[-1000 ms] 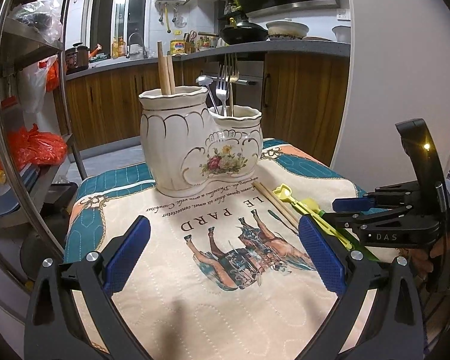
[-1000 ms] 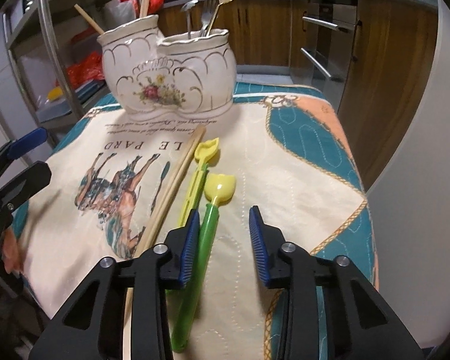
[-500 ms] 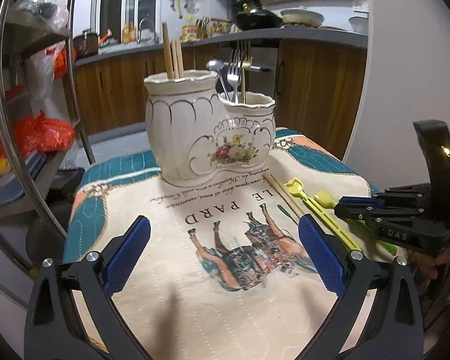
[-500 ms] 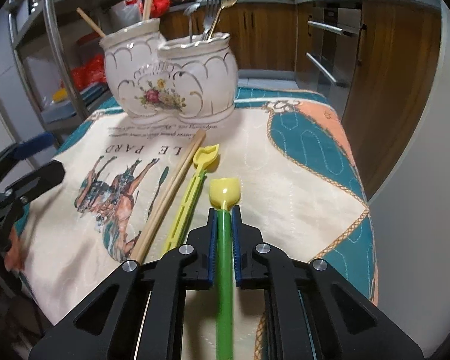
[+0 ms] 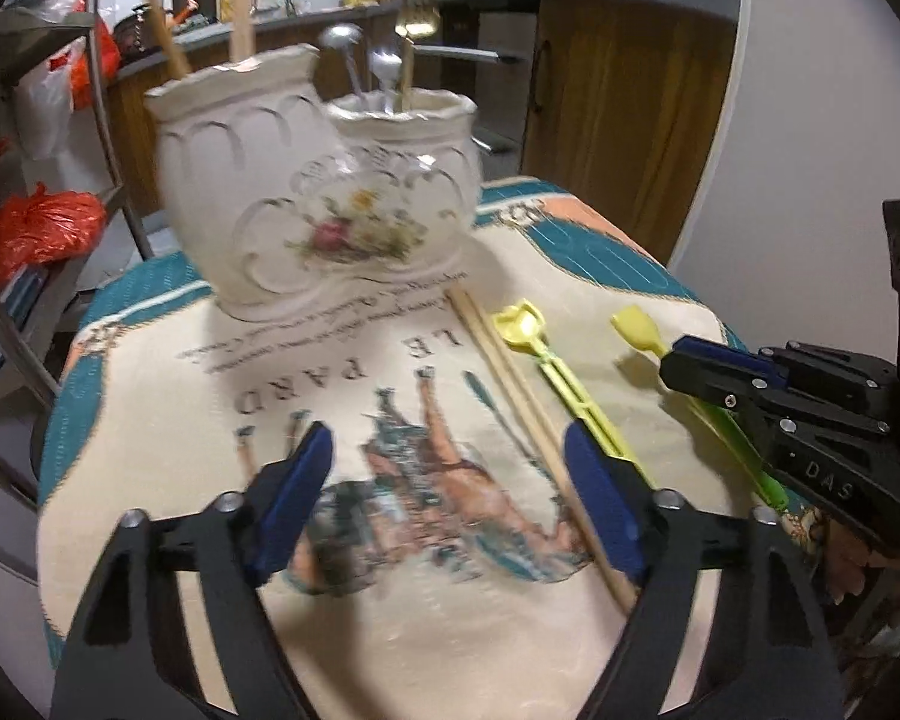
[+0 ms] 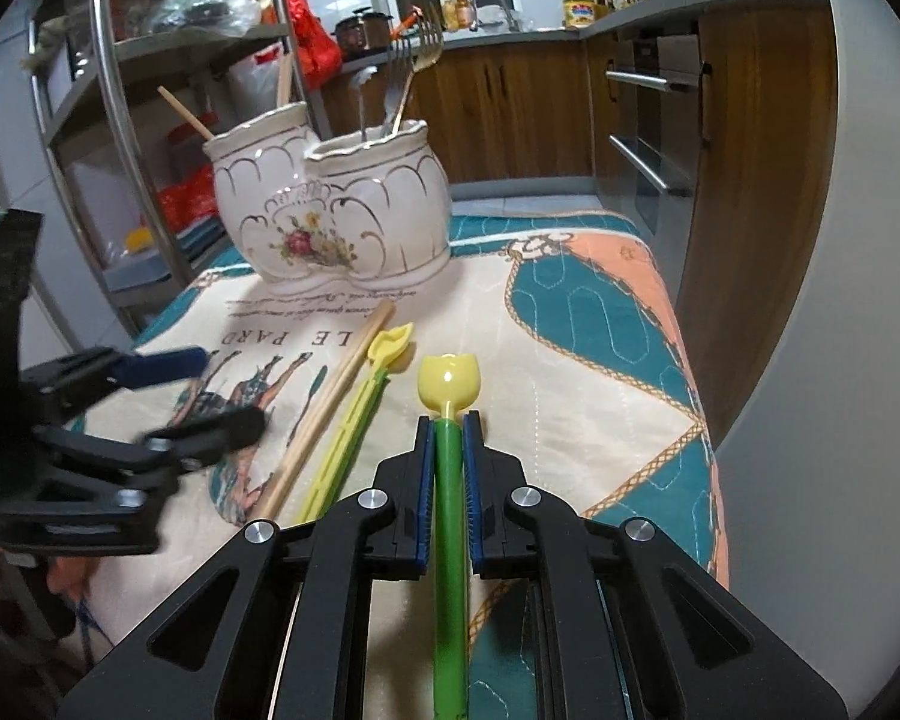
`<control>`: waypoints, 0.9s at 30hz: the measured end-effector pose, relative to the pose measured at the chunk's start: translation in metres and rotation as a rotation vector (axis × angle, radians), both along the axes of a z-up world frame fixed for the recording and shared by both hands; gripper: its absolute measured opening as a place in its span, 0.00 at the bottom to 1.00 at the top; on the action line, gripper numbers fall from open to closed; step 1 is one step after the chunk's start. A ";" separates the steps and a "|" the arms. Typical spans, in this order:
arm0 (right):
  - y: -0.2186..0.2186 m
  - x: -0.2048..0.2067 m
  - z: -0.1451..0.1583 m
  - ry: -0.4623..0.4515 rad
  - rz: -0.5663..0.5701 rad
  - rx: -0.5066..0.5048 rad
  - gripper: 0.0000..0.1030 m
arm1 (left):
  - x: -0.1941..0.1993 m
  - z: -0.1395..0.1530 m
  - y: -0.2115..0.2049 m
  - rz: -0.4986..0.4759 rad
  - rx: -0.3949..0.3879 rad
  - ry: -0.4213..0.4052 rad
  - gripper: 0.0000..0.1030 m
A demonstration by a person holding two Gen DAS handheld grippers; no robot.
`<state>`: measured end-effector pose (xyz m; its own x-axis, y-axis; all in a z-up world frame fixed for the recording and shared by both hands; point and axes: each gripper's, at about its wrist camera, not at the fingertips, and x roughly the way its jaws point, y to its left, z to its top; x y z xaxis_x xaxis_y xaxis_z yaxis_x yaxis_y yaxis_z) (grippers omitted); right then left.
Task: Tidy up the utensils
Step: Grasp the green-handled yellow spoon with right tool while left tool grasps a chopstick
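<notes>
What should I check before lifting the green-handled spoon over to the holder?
1. Right gripper clamped on the green-handled spoon: ok.
2. Spoon clear of the yellow fork beside it: ok.
3. Chopsticks out of the lift path: ok, they lie further left.
4. Room in the holder, front pot with forks: cannot tell.
5. Left gripper out of the way: not ok, jaws closing with nothing between them, close to the chopsticks.
6. Holder upright on the cloth: ok.
</notes>
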<state>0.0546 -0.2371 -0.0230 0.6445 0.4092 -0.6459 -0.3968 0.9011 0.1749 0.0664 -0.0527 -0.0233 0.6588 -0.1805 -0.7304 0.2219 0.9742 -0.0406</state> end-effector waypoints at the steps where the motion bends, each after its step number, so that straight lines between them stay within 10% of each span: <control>1: 0.000 0.000 0.000 -0.002 0.003 0.004 0.10 | 0.001 -0.001 -0.004 -0.004 0.003 0.010 0.65; 19: -0.004 -0.002 0.001 0.005 0.028 0.052 0.10 | 0.030 -0.009 -0.028 -0.007 0.092 0.081 0.48; 23: -0.007 -0.003 0.002 0.002 0.025 0.058 0.10 | 0.031 -0.007 -0.029 -0.054 0.077 0.089 0.09; 27: -0.007 -0.002 0.001 0.008 0.028 0.066 0.10 | 0.028 -0.004 -0.018 -0.091 0.049 0.114 0.09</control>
<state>0.0527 -0.2442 -0.0219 0.6270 0.4692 -0.6219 -0.4203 0.8759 0.2371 0.0948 -0.0709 -0.0268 0.5540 -0.1976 -0.8087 0.3058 0.9518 -0.0232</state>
